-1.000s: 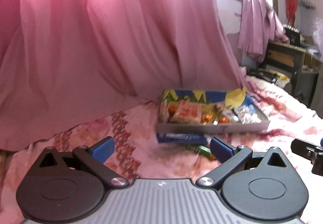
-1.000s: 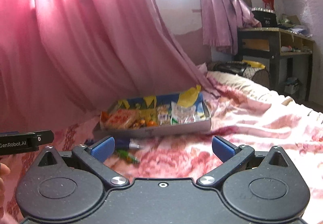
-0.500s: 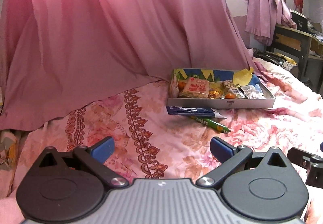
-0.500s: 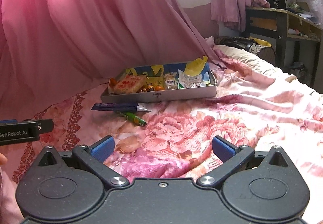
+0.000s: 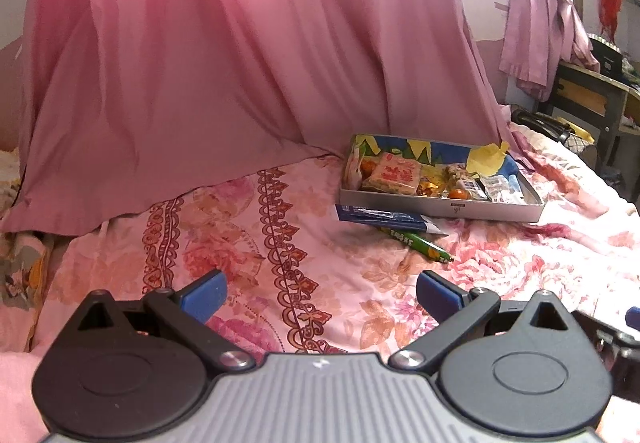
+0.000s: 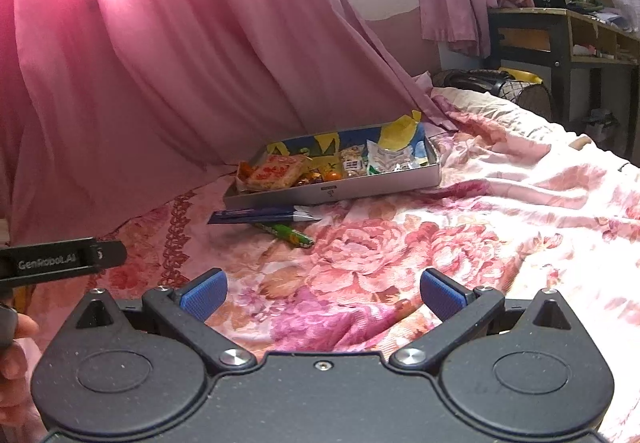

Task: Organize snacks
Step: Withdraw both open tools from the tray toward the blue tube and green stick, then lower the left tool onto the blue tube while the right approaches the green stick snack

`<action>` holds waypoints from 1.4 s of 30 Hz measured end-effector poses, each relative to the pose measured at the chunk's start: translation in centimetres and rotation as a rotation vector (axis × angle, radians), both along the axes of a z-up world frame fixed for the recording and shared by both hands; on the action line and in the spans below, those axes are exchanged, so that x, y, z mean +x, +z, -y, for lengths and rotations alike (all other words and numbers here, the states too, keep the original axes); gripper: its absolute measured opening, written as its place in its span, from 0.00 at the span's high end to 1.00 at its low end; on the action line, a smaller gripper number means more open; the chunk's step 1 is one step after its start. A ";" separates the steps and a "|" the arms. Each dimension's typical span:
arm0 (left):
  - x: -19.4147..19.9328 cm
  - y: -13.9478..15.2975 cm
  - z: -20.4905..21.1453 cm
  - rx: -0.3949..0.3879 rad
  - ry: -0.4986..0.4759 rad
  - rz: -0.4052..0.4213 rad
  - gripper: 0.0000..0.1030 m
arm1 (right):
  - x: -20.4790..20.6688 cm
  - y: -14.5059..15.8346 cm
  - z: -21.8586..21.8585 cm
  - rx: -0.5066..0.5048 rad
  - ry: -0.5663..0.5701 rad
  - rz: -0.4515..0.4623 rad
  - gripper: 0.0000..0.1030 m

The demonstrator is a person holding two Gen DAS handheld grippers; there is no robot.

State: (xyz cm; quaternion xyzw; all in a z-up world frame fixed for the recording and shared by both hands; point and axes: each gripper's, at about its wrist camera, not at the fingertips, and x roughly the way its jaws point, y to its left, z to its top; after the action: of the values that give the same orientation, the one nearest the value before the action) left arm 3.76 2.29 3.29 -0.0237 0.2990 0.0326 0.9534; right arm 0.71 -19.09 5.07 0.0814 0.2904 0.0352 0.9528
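Both tools, left (image 5: 320, 293) and right (image 6: 322, 289), are gaping empty; the green stick (image 6: 289, 234) is risking sinking into soft bedding (image 6: 440, 243) when pinched.

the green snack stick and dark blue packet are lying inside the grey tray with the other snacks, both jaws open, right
Not quite. The green snack stick and dark blue flat packet lie on the floral bedspread in front of the shallow grey tray, as the right wrist view shows. Both jaws are open.
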 end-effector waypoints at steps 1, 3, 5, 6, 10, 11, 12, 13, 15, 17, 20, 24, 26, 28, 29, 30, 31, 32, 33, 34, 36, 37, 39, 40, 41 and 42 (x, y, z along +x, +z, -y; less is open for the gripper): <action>0.2 0.1 -0.1 -0.012 0.003 -0.008 0.00 | -0.1 0.1 -0.1 0.000 0.004 0.002 0.01; 0.9 0.5 -0.3 -0.040 0.006 -0.038 0.00 | -0.2 0.2 -0.3 -0.002 0.010 -0.004 0.01; 1.8 0.7 -0.7 -0.070 0.008 -0.065 0.00 | 0.0 0.3 -0.5 -0.001 0.008 -0.027 0.01; 2.2 0.8 -1.0 -0.083 0.004 -0.079 0.00 | 0.2 0.4 -0.5 0.001 0.009 -0.041 0.01; 4.5 1.1 -2.1 -0.089 -0.016 -0.112 0.00 | 1.3 1.3 -1.0 -0.011 0.025 -0.068 0.01; 5.1 1.0 -2.2 -0.081 -0.020 -0.113 0.00 | 1.6 1.5 -1.1 -0.019 0.037 -0.067 0.01; 5.8 0.9 -2.5 -0.068 -0.027 -0.117 0.00 | 2.0 1.6 -1.2 -0.036 0.056 -0.067 0.01; 6.5 0.8 -2.7 -0.057 -0.034 -0.123 0.00 | 2.5 1.7 -1.3 -0.056 0.075 -0.065 0.01; 7.7 0.2 -2.9 -0.046 -0.043 -0.133 0.00 | 3.5 1.7 -1.3 -0.104 0.103 -0.064 0.01; 8.9 -0.3 -3.1 -0.041 -0.051 -0.143 0.00 | 4.8 1.3 -1.2 -0.141 0.122 -0.070 0.01; 11.0 -1.6 -3.3 -0.029 -0.065 -0.157 0.00 | 7.0 0.4 -1.2 -0.174 0.148 -0.098 0.01; 13.8 -2.9 -3.3 -0.018 -0.085 -0.160 0.00 | 10.2 -1.1 -1.7 -0.223 0.190 -0.115 0.01; 15.0 -3.4 -3.2 -0.008 -0.096 -0.157 0.00 | 11.7 -2.0 -2.1 -0.246 0.215 -0.120 0.01; 16.4 -3.9 -3.0 -0.002 -0.111 -0.148 0.00 | 13.3 -2.9 -2.6 -0.266 0.241 -0.124 0.01; 16.9 -4.0 -2.9 0.000 -0.118 -0.138 0.00 | 13.9 -3.3 -2.8 -0.269 0.250 -0.124 0.01; 17.6 -4.1 -2.7 0.002 -0.131 -0.125 0.00 | 14.7 -3.8 -3.1 -0.268 0.264 -0.123 0.01; 18.4 -4.3 -2.4 0.002 -0.160 -0.110 0.00 | 15.3 -4.2 -3.3 -0.265 0.277 -0.121 0.01; 19.0 -4.3 -2.1 0.002 -0.190 -0.097 0.00 | 15.9 -4.6 -3.5 -0.264 0.293 -0.114 0.01; 19.8 -4.5 -1.8 0.007 -0.236 -0.076 0.00 | 16.5 -5.0 -3.9 -0.270 0.308 -0.109 0.01; 20.5 -4.6 -1.4 0.020 -0.278 -0.062 0.00 | 17.1 -5.5 -4.3 -0.281 0.317 -0.107 0.01; 21.7 -5.1 -0.5 0.068 -0.351 -0.045 0.00 | 18.2 -6.4 -5.0 -0.298 0.335 -0.105 0.01; 22.2 -5.5 -0.1 0.089 -0.374 -0.039 0.00 | 18.7 -6.7 -5.2 -0.301 0.342 -0.106 0.01; 23.0 -6.4 0.5 0.121 -0.403 -0.050 0.00 | 19.4 -7.6 -5.5 -0.304 0.348 -0.120 0.01; 23.4 -7.0 0.7 0.139 -0.407 -0.066 0.00 | 19.8 -8.0 -5.6 -0.300 0.350 -0.129 0.01; 23.6 -7.4 0.7 0.144 -0.409 -0.076 0.00 | 20.1 -8.4 -5.6 -0.293 0.351 -0.139 0.02; 24.0 -8.0 0.6 0.143 -0.411 -0.097 0.00 | 20.3 -8.6 -5.6 -0.286 0.352 -0.147 0.03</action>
State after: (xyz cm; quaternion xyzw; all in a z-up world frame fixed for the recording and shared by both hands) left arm 27.76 1.69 -4.68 0.1068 0.3399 -0.1401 0.9238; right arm 21.05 -13.45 -3.56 -0.1041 0.3705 0.1532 0.9102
